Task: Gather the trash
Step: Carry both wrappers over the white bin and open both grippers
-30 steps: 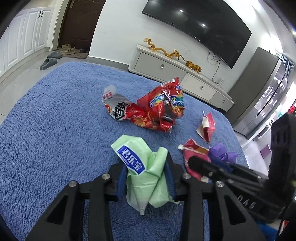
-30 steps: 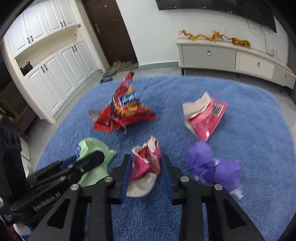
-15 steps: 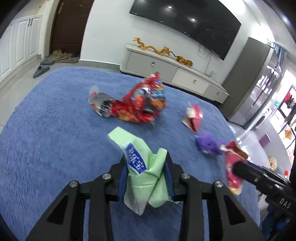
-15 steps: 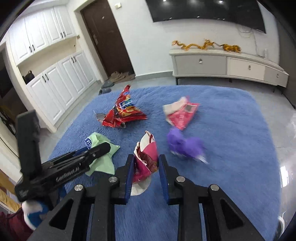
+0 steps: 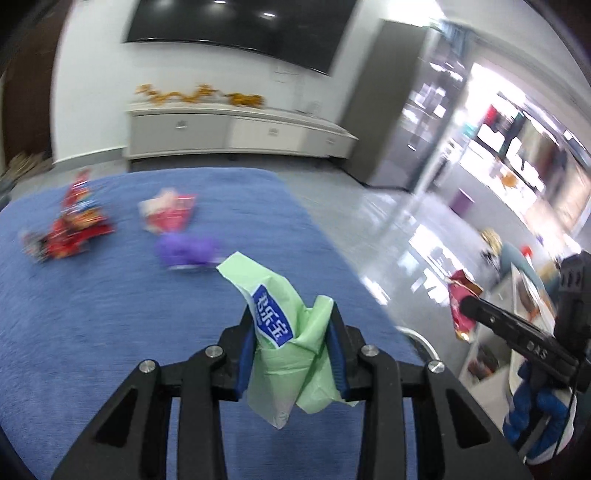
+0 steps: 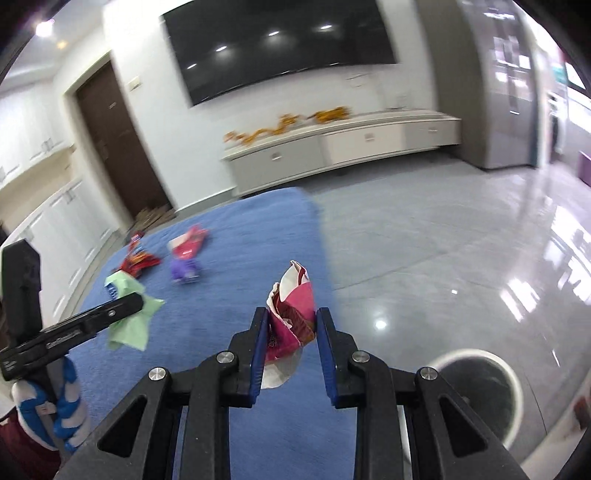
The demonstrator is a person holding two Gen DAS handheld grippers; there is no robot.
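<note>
My left gripper (image 5: pixel 291 321) is shut on a crumpled green wrapper (image 5: pixel 284 354) with a blue label, held above the blue rug (image 5: pixel 92 332). My right gripper (image 6: pixel 290 321) is shut on a pink and white wrapper (image 6: pixel 291 314), held above the rug's right edge. A white-rimmed trash bin (image 6: pixel 476 387) stands on the floor at the lower right of the right wrist view. On the rug lie a red snack bag (image 5: pixel 70 232), a pink and white packet (image 5: pixel 168 214) and a purple wad (image 5: pixel 184 251).
A glossy grey tile floor (image 6: pixel 443 258) lies right of the rug. A white TV cabinet (image 5: pixel 229 133) stands along the far wall under a black TV (image 5: pixel 236 29). A brown door (image 6: pixel 118 147) and white cupboards are at the left.
Both grippers have swung right with their wrappers, away from the trash on the rug. The trash bin has come into the right wrist view.
</note>
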